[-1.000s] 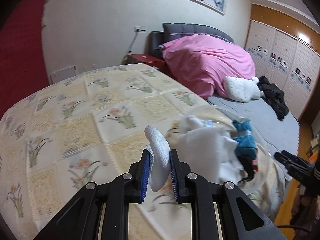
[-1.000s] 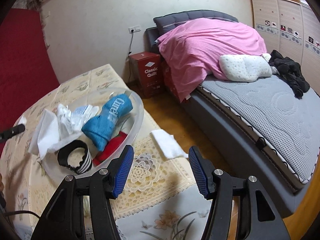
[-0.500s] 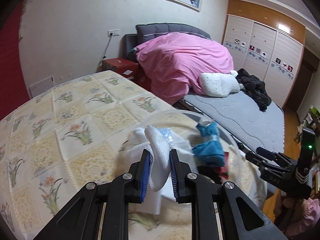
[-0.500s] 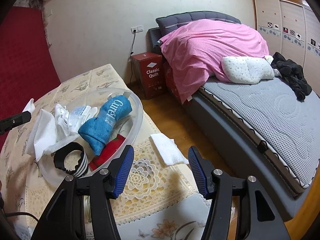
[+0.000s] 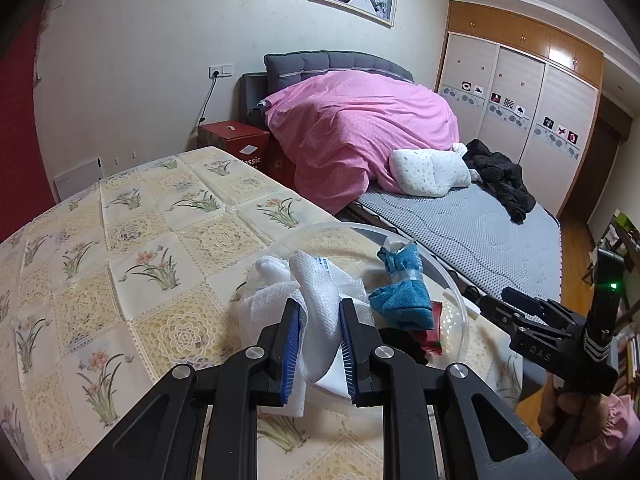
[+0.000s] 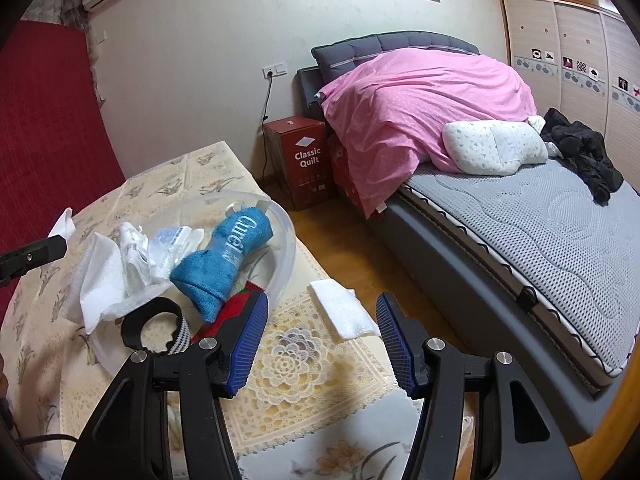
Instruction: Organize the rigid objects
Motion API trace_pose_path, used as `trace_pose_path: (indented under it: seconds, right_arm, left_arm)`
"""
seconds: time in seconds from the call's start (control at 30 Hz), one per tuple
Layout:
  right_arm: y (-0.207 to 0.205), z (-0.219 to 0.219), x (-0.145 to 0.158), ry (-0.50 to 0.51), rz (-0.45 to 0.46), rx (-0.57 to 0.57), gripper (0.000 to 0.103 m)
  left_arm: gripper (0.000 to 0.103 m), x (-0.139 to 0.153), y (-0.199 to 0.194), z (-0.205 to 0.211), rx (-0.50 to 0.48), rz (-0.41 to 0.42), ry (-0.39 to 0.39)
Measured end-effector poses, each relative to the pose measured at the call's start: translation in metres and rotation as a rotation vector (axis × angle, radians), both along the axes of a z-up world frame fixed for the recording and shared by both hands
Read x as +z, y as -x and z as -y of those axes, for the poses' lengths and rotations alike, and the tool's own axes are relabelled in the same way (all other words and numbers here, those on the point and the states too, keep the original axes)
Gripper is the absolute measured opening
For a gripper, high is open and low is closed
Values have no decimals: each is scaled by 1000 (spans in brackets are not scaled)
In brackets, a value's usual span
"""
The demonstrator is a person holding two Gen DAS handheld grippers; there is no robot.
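My left gripper [image 5: 319, 344] is shut on a folded white cloth [image 5: 318, 300] and holds it over the near rim of a clear plastic bowl [image 5: 460, 300] on the flowered table. The bowl [image 6: 286, 240] holds white cloths [image 6: 104, 280], a rolled blue towel [image 6: 224, 260], a red packet [image 6: 240, 304] and a black-and-white band [image 6: 154, 328]. My right gripper [image 6: 322, 340] is open and empty, low over the table's near right corner, with a small white folded cloth [image 6: 342, 312] between its fingers' line of sight on the table edge. The left gripper's tip shows in the right wrist view [image 6: 32, 256].
The table [image 5: 120, 260] has a flowered, lace-patterned cover. To the right are wooden floor [image 6: 360, 248], a bed [image 6: 540, 220] with a pink quilt, a red "Classic Quilt" box [image 6: 304, 156] and wardrobes [image 5: 520, 100].
My left gripper has carried the white cloth to the right, from over the bare table to over the bowl. My right gripper has barely moved and stays open.
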State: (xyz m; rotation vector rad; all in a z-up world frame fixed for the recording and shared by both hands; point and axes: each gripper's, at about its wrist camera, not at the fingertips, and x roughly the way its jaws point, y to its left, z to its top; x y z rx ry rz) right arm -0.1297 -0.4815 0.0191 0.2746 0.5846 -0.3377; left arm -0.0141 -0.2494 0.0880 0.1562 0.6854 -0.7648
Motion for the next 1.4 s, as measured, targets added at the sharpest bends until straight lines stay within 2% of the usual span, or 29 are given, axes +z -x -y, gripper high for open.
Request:
trace_pose_path:
  seconds: [0.17,0.23,0.3,0.33,0.43,0.6,0.63,0.7,0.77,0.83,0.9,1.03,1.1,1.3,1.4]
  right_arm:
    - [0,-8,5,7,18,11,58]
    - [0,-11,7,9,22,12,58]
    - [1,-12,8,5,28,14,58]
    - [2,-14,8,3,30,16,58]
    - [4,-16,9,2,38,20,58]
    - [3,-17,9,-13,41,34,58]
    - [3,-17,8,-16,39,38,58]
    - [3,-19,8,-25,34,52,58]
    - [2,-22,8,-28,31,69,58]
    - [1,-26,8,-24,29,87,63]
    - [1,-30,9,-21,28,102,75]
    - [-1,-38,11,-2,22,122,83]
    - [-1,-43,12,20,15,121,92]
    - [-6,-55,13,57,-9,134,98]
    - [-7,-60,14,100,-26,129,99]
  left_arm:
    - [22,2,1,-1,-21,-25,29]
    - [32,1,2,2,-36,-42,45]
    - [78,0,3,6,-38,-34,56]
    - [83,0,5,7,-26,-16,57]
    - [84,-4,6,9,-31,-5,46]
    - [85,-8,3,-1,20,8,15]
    - [86,-8,2,-3,32,11,9]
    - [97,-10,2,-10,69,22,-11]
    - [101,-11,3,-15,95,35,-28]
    - [103,-13,3,-19,111,43,-46]
    - [103,-14,6,-22,116,44,-55]
    - [103,-17,11,-23,111,53,-82]
    - [103,-18,14,-20,101,55,-103]
    - [103,-22,21,-8,88,62,-142]
    - [103,-24,23,-2,118,88,-187]
